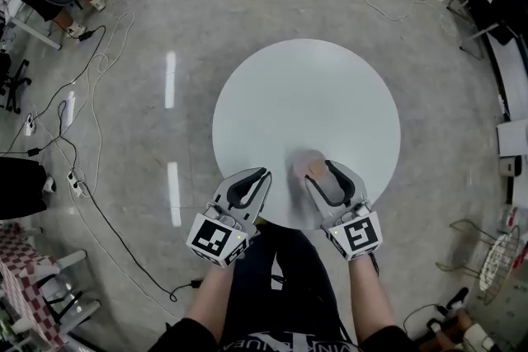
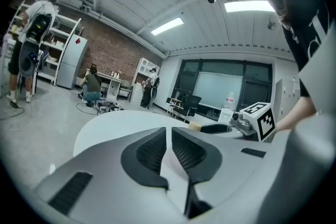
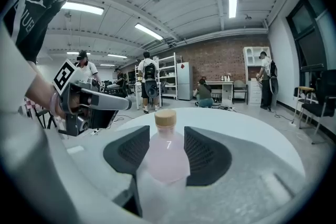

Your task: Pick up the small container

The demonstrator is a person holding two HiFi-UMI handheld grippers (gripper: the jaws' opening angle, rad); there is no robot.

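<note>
Right gripper (image 1: 318, 176) fingers (image 3: 207, 155) wide apart, small pink container (image 3: 167, 160) between them on white round counter (image 1: 305, 95); left gripper (image 1: 262, 175) fingers (image 2: 152, 152) nearly together, empty.

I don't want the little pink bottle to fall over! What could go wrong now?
The bottle stands loose between the right gripper's open jaws, so a sideways bump could tip it over. It is fairly close to the near edge of the table, so it might roll off. Its shoulders slope, so jaws that close high up may slip.
</note>
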